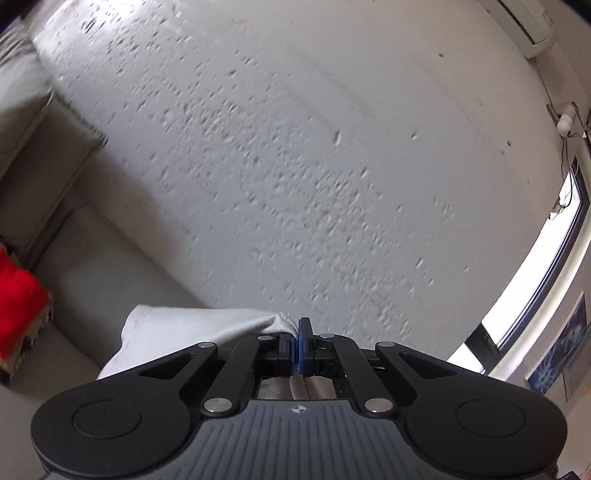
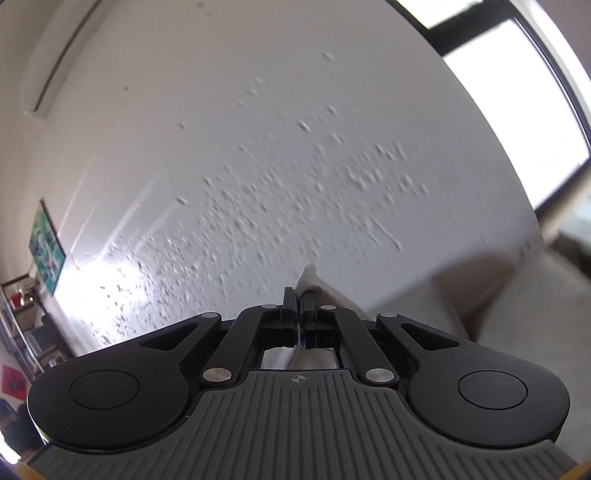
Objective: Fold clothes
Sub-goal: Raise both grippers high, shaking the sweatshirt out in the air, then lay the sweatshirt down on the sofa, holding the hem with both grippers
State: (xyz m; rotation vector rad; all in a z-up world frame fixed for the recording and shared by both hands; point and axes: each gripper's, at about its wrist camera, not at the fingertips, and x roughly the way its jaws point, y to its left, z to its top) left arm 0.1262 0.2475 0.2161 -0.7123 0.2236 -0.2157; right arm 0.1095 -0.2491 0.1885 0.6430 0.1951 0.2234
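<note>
A white garment (image 1: 173, 332) hangs off to the left of my left gripper (image 1: 296, 332), whose jaws are shut on a bunched corner of it; more cloth shows under the fingers. In the right wrist view, my right gripper (image 2: 298, 295) is shut on another corner of the white garment (image 2: 314, 282), which trails off to the right behind the fingers. Both grippers face a rough white wall, held up off any surface. Most of the garment is hidden below the gripper bodies.
A grey sofa (image 1: 92, 258) with a red cushion (image 1: 18, 291) lies at the left; the sofa's light cushions (image 2: 517, 295) appear at the right. A window (image 1: 535, 266) and an air conditioner (image 1: 524, 26) sit along the wall. A shelf (image 2: 26, 317) and a picture (image 2: 46, 251) stand at far left.
</note>
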